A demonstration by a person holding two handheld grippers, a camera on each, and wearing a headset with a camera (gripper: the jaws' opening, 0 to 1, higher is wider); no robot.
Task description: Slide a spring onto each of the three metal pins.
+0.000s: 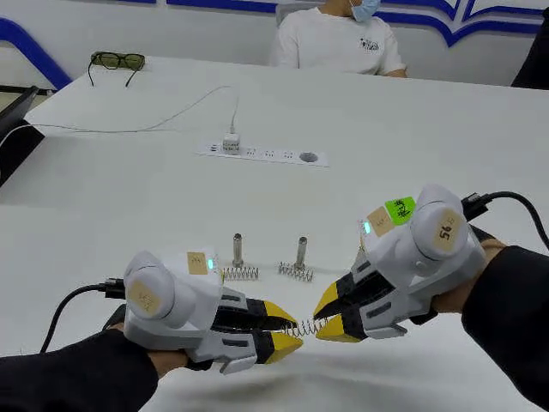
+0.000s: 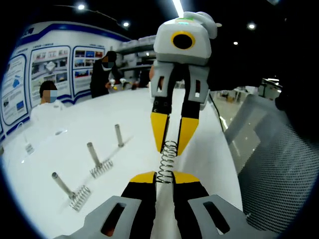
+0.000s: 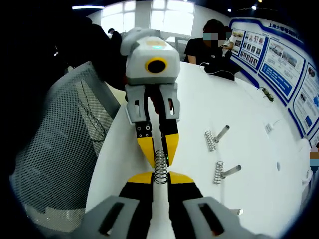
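Now your left gripper [image 1: 297, 333] and right gripper [image 1: 325, 318] face tip to tip, both clamped on one spring [image 1: 308, 327] | three pins [image 2: 119, 135] [image 2: 93, 154] [image 2: 62, 184] | three springs [image 2: 101, 169] [image 2: 79, 196], two beside pins.

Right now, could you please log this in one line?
left claw: shut on spring | right claw: shut on same spring | two springs beside pins | third pin bare
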